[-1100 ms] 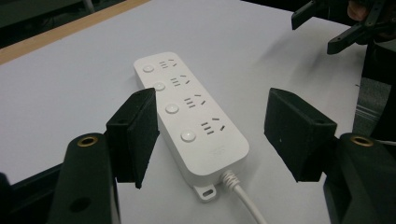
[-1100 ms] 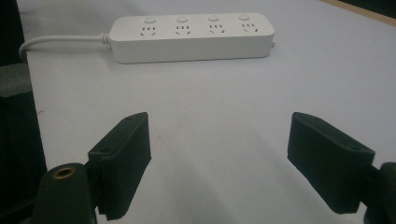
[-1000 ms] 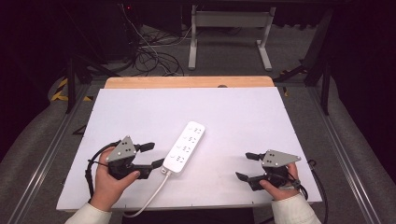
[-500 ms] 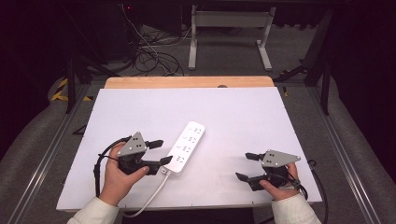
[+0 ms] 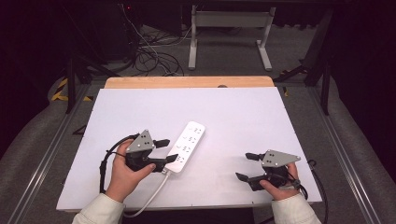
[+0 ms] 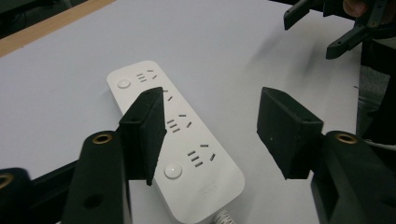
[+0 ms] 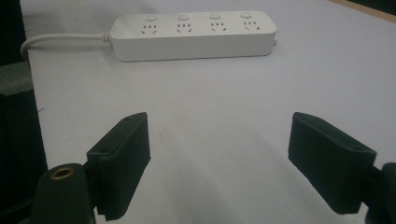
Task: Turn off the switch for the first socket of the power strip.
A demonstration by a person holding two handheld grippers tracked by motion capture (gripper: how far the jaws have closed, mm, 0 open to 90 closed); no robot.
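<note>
On the left side of the white counter (image 5: 140, 107), a hand (image 5: 122, 173) holds the left tool (image 5: 166, 150). Its two black jaws stand wide apart, right at the near end of the white power strip (image 5: 187, 146). In the left gripper view, one jaw hangs over the strip's edge and the other is over bare counter beside it; I cannot tell if either one touches.

The power strip lies flat near the middle of the counter, tilted, with its white cord (image 5: 149, 198) running off the front edge. It has four sets of plug holes and a round button by each (you can count them in the right gripper view).

Over on the right, another hand (image 5: 280, 189) holds the right tool (image 5: 246, 166), well apart from the strip. Its jaws are wide open too, with nothing between them.

The far edge of the counter is bare wood (image 5: 187, 82). Behind it the room is dark, with a grey floor, a tangle of black cables (image 5: 152, 58) and a white metal frame (image 5: 229, 32).
</note>
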